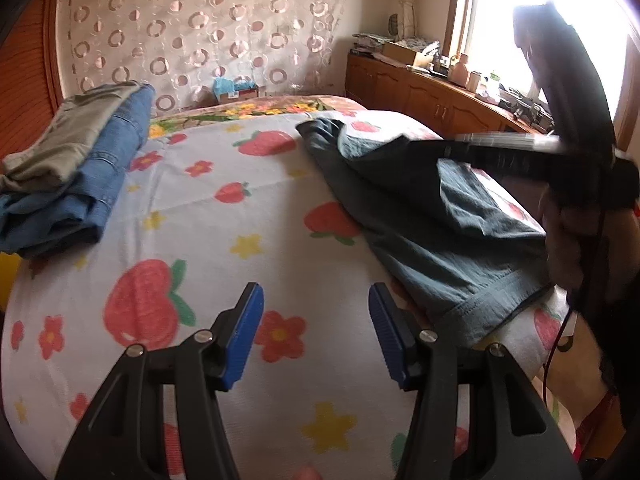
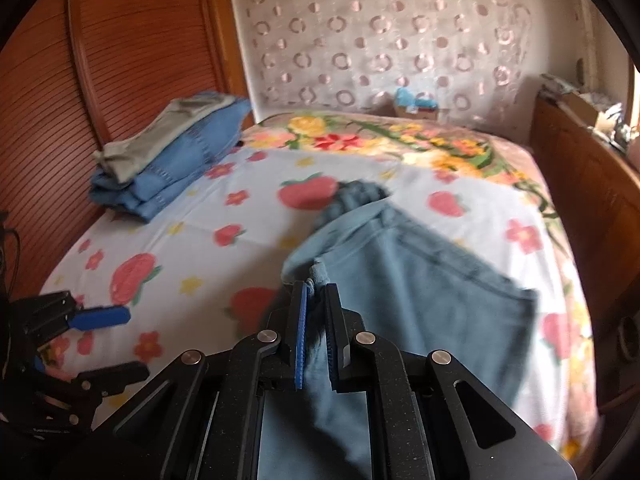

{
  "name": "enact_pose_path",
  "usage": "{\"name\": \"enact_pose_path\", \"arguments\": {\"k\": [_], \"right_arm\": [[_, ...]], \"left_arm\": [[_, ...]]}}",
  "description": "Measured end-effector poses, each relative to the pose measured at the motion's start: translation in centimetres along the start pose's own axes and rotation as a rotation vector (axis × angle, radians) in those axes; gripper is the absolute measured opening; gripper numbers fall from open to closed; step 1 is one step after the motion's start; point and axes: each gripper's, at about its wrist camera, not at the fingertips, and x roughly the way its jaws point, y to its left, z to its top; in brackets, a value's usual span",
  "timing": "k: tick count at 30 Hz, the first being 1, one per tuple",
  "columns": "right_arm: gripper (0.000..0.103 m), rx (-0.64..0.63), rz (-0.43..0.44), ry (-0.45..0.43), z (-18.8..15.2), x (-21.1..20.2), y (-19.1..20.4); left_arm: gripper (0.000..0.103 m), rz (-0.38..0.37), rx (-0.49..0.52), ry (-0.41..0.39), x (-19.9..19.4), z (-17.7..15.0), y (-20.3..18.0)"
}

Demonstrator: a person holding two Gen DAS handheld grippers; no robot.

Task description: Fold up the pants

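Right gripper [image 2: 316, 332] pinched pants [image 2: 420, 280] edge; long axis probably ran away toward far bed [image 1: 240, 240] end. Left gripper [image 1: 316, 332] fingers wide, empty, left of cloth.

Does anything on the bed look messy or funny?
Only the pants being folded: they lie rumpled and crooked across the strawberry sheet, one part pinched in the right hand-held gripper. The stack of folded clothes looks neat.

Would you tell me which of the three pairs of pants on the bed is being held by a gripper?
The dark teal pants, spread unfolded at the right of the bed: the right gripper is shut on them. The grey-green pants and blue jeans lie stacked, untouched.
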Motion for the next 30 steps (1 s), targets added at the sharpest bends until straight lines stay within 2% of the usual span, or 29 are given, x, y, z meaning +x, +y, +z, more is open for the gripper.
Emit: {"name": "enact_pose_path", "arguments": {"k": [5, 13, 15, 26, 29, 30], "right_arm": [[0.006, 0.014, -0.086, -0.001, 1.0, -1.1, -3.6], [0.006, 0.114, -0.179, 0.009, 1.6, -1.6, -10.8], [0.005, 0.111, -0.188, 0.014, 1.6, -1.3, -11.7], [0.005, 0.083, -0.324, 0.069, 1.8, 0.3, -13.5], [0.016, 0.103, -0.333, 0.054, 1.4, -0.2, -13.7], [0.022, 0.111, -0.333, 0.050, 1.3, -0.5, -13.8]], "left_arm": [[0.054, -0.011, 0.023, 0.014, 0.6, -0.2, -1.1], [0.054, -0.001, 0.020, 0.010, 0.7, -0.5, -1.3], [0.054, 0.015, 0.020, -0.007, 0.5, -0.6, -1.2], [0.054, 0.001, 0.013, -0.011, 0.1, -0.7, -1.2], [0.054, -0.001, 0.017, -0.011, 0.1, -0.6, -1.3], [0.054, -0.001, 0.017, -0.010, 0.2, -0.6, -1.3]]}}
